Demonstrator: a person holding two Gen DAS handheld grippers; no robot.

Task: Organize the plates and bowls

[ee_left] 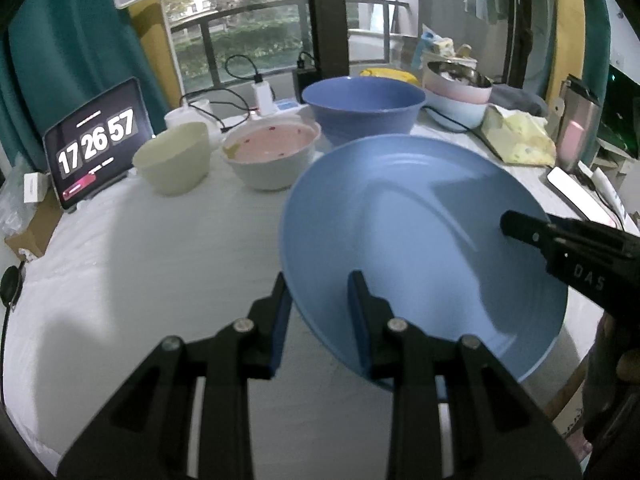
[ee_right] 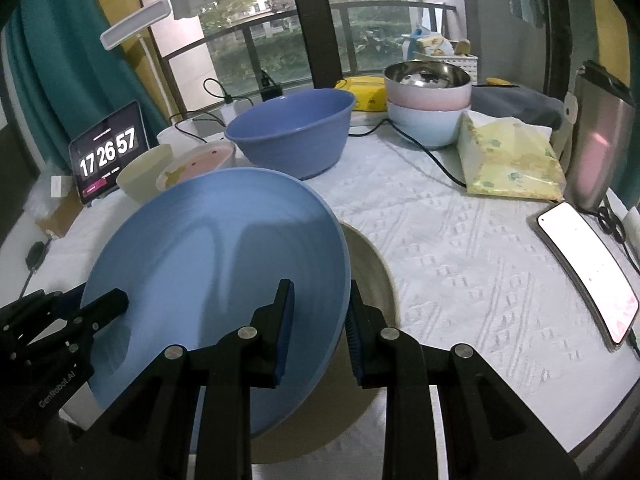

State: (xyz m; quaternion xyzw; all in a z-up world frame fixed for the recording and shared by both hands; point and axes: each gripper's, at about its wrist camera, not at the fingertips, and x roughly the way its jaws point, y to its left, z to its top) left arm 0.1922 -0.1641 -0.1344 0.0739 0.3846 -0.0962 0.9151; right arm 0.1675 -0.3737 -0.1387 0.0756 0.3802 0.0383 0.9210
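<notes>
A light blue plate [ee_left: 420, 240] is held tilted above the table between both grippers. My left gripper [ee_left: 320, 308] is shut on its left rim. My right gripper [ee_right: 322, 320] is shut on its right rim; the plate [ee_right: 208, 264] fills the left of the right wrist view. A beige plate [ee_right: 372, 276] lies on the table under it. Behind stand a large blue bowl [ee_left: 362, 108], a white bowl with a pink inside [ee_left: 272, 156], a cream bowl [ee_left: 174, 158], and a stack of pink and pale blue bowls with a steel bowl on top [ee_right: 428, 104].
A tablet clock [ee_left: 96, 140] stands at the back left. A tissue pack [ee_right: 508, 160], a steel flask [ee_right: 600, 140] and a phone [ee_right: 588, 272] lie at the right. Cables and chargers [ee_left: 240, 92] run along the back edge.
</notes>
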